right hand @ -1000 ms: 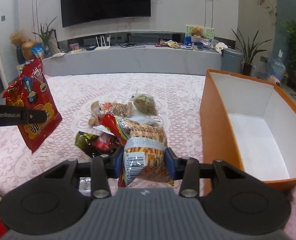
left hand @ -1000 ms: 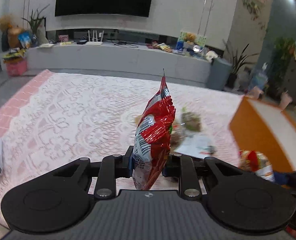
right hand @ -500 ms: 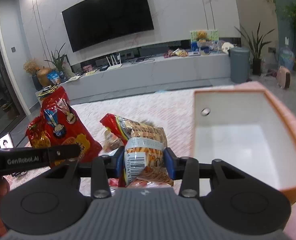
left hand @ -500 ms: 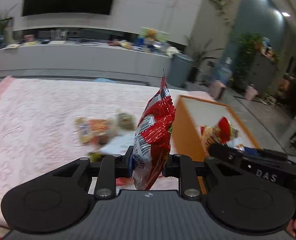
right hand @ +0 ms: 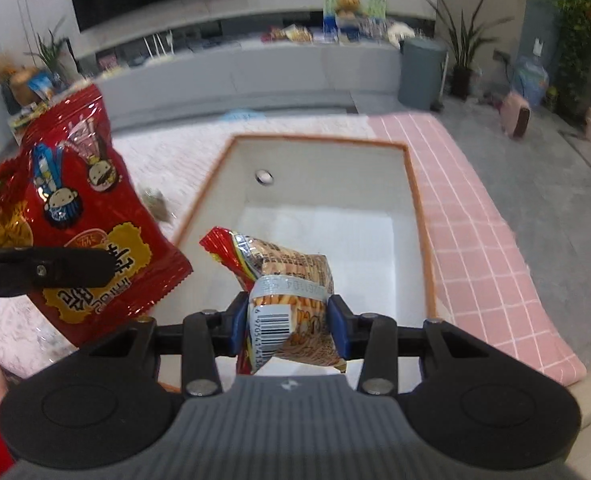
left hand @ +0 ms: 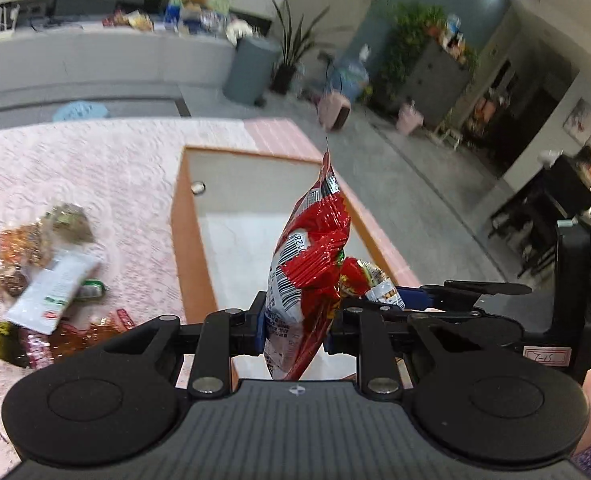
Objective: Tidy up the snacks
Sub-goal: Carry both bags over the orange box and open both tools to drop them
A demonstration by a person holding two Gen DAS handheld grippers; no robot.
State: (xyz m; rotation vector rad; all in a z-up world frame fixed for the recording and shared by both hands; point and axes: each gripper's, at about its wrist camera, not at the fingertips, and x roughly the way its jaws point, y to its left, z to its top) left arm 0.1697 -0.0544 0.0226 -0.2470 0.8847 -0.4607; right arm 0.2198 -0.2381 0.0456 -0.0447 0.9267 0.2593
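Observation:
My left gripper (left hand: 293, 330) is shut on a red snack bag (left hand: 307, 272) and holds it upright above the near end of the orange box (left hand: 187, 248). The bag also shows in the right wrist view (right hand: 79, 208), left of the box. My right gripper (right hand: 289, 324) is shut on an orange-and-red cracker pack (right hand: 283, 280) and holds it over the box's white inside (right hand: 335, 240). The box (right hand: 415, 200) holds nothing that I can see. The right gripper and its pack (left hand: 369, 280) show just right of the red bag in the left wrist view.
Several loose snack packs (left hand: 43, 276) lie in a heap on the pink lace tablecloth (left hand: 95, 160) left of the box. The table's right edge (right hand: 515, 280) drops to a grey floor. A low grey TV bench (right hand: 235, 68) runs along the back.
Both grippers have swung right with their packs, from over the snack heap to over the orange box. The box now lies straight ahead in both views.

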